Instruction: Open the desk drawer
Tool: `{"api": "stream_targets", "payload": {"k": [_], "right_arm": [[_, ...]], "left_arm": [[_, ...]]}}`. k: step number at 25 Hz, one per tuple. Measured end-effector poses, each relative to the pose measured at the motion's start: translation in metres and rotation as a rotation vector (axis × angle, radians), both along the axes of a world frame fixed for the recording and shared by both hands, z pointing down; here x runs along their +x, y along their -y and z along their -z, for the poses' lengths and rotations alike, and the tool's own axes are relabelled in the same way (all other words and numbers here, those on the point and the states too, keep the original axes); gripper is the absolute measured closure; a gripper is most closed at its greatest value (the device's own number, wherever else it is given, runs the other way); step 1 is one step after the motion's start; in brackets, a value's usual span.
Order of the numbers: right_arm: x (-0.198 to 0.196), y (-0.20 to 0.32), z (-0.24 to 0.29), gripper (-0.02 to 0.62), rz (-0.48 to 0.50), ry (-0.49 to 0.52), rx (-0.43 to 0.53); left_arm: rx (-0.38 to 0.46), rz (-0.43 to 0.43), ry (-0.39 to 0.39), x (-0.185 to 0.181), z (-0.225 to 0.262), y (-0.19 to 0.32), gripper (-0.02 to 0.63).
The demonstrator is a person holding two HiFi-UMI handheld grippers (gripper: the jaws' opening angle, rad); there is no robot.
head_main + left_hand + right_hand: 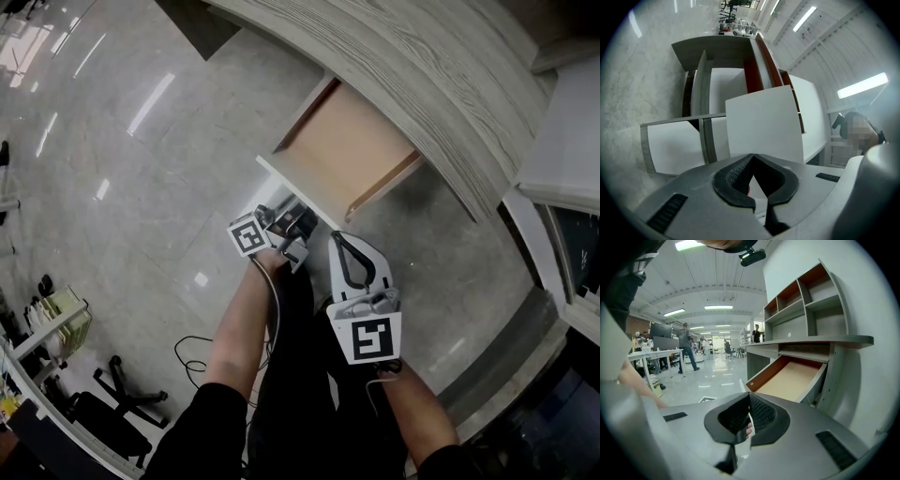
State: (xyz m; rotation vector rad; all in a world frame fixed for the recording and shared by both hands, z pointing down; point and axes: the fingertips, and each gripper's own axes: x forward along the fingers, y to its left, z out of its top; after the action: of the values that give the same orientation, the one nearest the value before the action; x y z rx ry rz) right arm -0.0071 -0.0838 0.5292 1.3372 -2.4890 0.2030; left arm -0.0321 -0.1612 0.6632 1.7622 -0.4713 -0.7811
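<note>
Although the task is to open it, the shallow desk drawer with a tan wooden floor and white front panel (347,150) already stands drawn well out from under the grey wood-grain bench top (422,66). Its interior is exposed and appears empty in both the head view and the right gripper view (792,378).

The drawer's front panel runs diagonally in the head view. Its line of travel lies across that, from the bench toward the person.

The left gripper (298,223) sits just beside the front panel, on the person's side, about midway along it. Its jaws (752,155) are pressed together with nothing between them, and they point at white panelling. Whether they touch the front panel cannot be told.

The right gripper (339,236) lies near the drawer's right-hand front corner, slightly further back from the panel than the left. Its jaws (750,397) are likewise pressed together and hold nothing. The open drawer lies ahead of them and to their right.

Judgement: the opening is essentially done. Any further travel would be a pull straight along the slide line, away from the bench. The left gripper is the better placed for that, but its jaws would need to part first to take the panel's edge.

Beyond the drawer lies glossy grey floor (122,141).
</note>
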Motion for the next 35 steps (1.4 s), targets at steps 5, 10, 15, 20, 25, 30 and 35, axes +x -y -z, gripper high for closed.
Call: {"api": "stream_targets", "payload": {"k": [5, 10, 15, 20, 25, 30, 35], "right_arm": [[0.000, -0.003, 0.008, 0.589, -0.003, -0.001, -0.015], [0.004, -0.008, 0.011, 0.589, -0.019, 0.000, -0.041], [0.005, -0.018, 0.013, 0.589, -0.011, -0.034, -0.063], [0.000, -0.030, 0.020, 0.589, -0.006, -0.041, -0.084], [-0.002, -0.043, 0.026, 0.590, -0.001, -0.064, -0.121], [-0.001, -0.045, 0.033, 0.589, -0.014, -0.055, -0.127], [0.005, -0.048, 0.034, 0.589, -0.026, -0.052, -0.118]], "left_arm": [[-0.027, -0.029, 0.111, -0.007, -0.011, -0.016, 0.606], [-0.100, 0.005, 0.130, -0.026, -0.014, -0.032, 0.606], [-0.075, -0.007, 0.215, -0.039, 0.012, -0.051, 0.606], [-0.039, -0.028, 0.344, -0.047, 0.040, -0.073, 0.606], [-0.003, -0.030, 0.478, -0.050, 0.066, -0.094, 0.606], [0.099, -0.039, 0.732, -0.046, 0.085, -0.100, 0.606], [0.254, 0.031, 1.132, -0.049, 0.102, -0.109, 0.606]]}}
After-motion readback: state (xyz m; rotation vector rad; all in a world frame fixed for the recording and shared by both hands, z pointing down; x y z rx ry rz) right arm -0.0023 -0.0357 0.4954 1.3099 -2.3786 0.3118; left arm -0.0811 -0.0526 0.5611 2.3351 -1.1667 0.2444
